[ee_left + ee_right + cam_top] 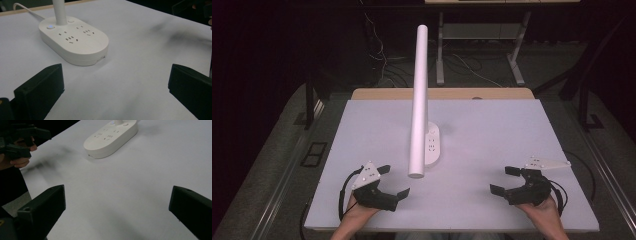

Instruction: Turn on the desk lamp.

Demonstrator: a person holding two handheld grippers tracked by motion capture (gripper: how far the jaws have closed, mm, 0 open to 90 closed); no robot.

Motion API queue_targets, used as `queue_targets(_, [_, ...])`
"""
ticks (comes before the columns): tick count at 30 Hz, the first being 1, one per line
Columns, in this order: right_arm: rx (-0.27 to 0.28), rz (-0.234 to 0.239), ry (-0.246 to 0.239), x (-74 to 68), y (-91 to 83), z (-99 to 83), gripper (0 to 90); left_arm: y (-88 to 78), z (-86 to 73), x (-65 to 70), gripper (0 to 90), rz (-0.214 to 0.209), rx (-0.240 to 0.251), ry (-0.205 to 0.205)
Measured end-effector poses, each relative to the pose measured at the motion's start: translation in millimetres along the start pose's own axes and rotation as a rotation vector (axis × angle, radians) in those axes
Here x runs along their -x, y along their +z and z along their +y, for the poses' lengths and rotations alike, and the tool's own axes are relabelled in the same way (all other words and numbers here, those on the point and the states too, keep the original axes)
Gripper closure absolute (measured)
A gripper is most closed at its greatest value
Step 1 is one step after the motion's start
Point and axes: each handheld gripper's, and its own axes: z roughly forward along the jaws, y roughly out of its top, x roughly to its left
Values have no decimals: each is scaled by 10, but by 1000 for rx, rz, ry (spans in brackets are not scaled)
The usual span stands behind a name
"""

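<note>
Both claws, left and right, are released (holding nothing); the white oval plastic socket base seems untouched on the white surface.

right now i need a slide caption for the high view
Two hand-held grippers, left and right, rest open on a white table either side of a power-strip lamp.

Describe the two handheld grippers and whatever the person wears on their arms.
Both the left gripper and the right gripper are black, each with two blocky, flat-faced jaws. Each carries a pale grey three-cornered plate with small dark dots on top. A thin black cable loops from the back of each. The forearms show no sleeves.
</note>
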Motion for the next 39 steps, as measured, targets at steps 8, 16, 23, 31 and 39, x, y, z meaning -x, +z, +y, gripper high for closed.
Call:
queue_targets(8, [-6, 3, 3, 7, -8, -2, 2, -3, -1, -1, 0, -1, 1, -5])
queue_targets(16, [-7, 1, 11, 12, -28, -6, 2, -1, 0, 0, 0, 0, 0, -2])
queue_targets(23, [-11, -2, 20, 13, -44, 1, 2, 6, 0, -2, 0, -1, -4, 0])
queue_targets(31, [-17, -1, 21, 25, -47, 10, 2, 0, 0, 0, 0, 1, -5, 2])
queue_targets(39, [-23, -1, 38, 47, -39, 48, 2, -14, -4, -15, 0, 9, -8, 0])
